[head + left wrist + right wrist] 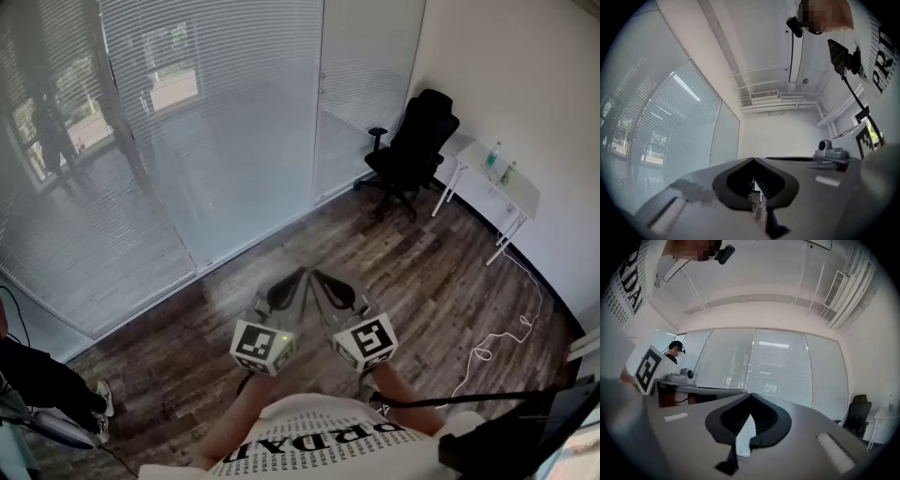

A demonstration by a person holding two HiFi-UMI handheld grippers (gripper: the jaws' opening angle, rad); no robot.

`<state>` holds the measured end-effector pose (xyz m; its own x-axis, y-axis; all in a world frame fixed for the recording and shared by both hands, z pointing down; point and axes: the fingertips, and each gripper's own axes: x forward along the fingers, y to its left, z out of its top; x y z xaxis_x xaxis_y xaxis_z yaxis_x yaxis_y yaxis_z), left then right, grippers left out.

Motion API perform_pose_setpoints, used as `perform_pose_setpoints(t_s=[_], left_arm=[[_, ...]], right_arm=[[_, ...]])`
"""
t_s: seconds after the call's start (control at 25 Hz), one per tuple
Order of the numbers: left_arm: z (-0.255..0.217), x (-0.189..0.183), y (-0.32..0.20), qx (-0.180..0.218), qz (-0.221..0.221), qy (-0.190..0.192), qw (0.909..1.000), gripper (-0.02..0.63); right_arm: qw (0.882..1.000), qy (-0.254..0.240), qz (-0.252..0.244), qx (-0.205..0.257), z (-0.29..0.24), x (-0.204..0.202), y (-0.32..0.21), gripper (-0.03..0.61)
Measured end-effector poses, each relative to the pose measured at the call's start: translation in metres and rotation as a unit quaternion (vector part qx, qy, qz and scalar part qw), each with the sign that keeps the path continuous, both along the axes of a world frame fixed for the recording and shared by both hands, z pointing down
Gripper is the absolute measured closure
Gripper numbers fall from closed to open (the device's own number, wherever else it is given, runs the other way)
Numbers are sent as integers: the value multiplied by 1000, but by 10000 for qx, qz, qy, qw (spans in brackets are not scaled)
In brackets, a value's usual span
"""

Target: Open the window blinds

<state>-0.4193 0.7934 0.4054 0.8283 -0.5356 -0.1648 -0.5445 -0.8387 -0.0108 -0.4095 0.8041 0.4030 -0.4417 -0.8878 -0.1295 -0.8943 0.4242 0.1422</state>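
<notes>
Closed white slat blinds [216, 112] cover the tall glass panels across the room, well beyond both grippers. They also show in the left gripper view as blinds [670, 126] at the left, and in the right gripper view as blinds [778, 366] straight ahead. I hold both grippers close to my chest, side by side, over the wooden floor. My left gripper [298, 277] is shut with its tips together and nothing between them [752, 160]. My right gripper [319, 277] is shut and empty as well [750, 394]. Neither touches the blinds.
A black office chair [412, 150] stands by the far right panel, next to a white table [497, 173] with bottles. A white cable [497, 342] trails on the floor at right. A person [47, 380] stands at the left edge. Dark equipment [525, 431] sits at bottom right.
</notes>
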Motion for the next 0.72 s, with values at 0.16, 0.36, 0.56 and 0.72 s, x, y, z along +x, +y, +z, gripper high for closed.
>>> perform_pose_setpoints(t_s=[0.16,0.36,0.56,0.72], left_arm=[[3,0,-4,2,-22,21,10000,621],[2,0,-6,-22,-38,2,10000,621],[1,-7,-6,-41,-60,47,10000,621],[6,-20,-3,-100,-51,53,9999,621]], right_arm=[[10000,-42,-7,-24,2,0,-3,574],[10000,10,51,20,1,0,-7,572],[10000,-7,38,-41,0,-6,-8,572],[9999,18,14,-145,5,-20,-5,572]])
